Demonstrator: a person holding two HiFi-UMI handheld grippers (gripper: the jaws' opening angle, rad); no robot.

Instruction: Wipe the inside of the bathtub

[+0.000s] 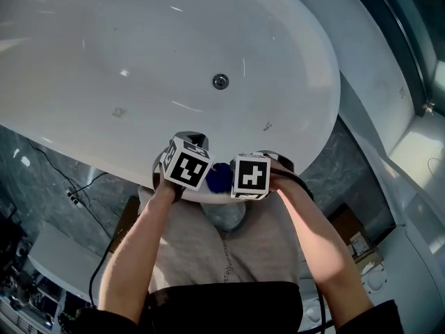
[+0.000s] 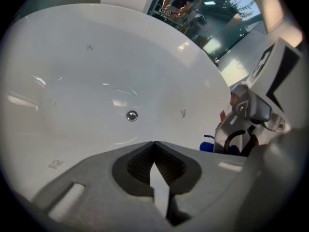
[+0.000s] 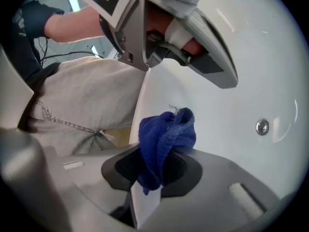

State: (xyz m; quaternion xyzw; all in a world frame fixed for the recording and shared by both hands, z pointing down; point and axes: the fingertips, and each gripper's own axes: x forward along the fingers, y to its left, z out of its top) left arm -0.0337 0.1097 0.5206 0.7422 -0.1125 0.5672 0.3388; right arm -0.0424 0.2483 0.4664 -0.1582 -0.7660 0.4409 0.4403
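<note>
The white oval bathtub (image 1: 139, 47) fills most of my head view, its glossy basin bare and dry-looking. Below it I see a dark grey veined stone floor (image 1: 42, 165) with a thin black cable (image 1: 76, 186) lying on it. The person's beige garment (image 1: 208, 249) and both bare forearms come up from the bottom edge toward the tub's near rim.

Both tools sit close together just over that near rim. The left gripper (image 2: 153, 146) has its jaws brought fully together at the tips, with nothing caught between them. It points into the basin. The right gripper (image 3: 161, 153) is clamped on a crumpled dark blue terry cloth (image 3: 166, 134), which bunches out past the jaw tips. Behind it I see the white inner wall. I cannot tell whether the cloth touches the tub. In the head view the cloth shows as a blue patch between the two black-and-white marker cubes (image 1: 186, 162).

The small round metal drain (image 1: 220, 81) sits in the tub floor, well apart from both grippers.
</note>
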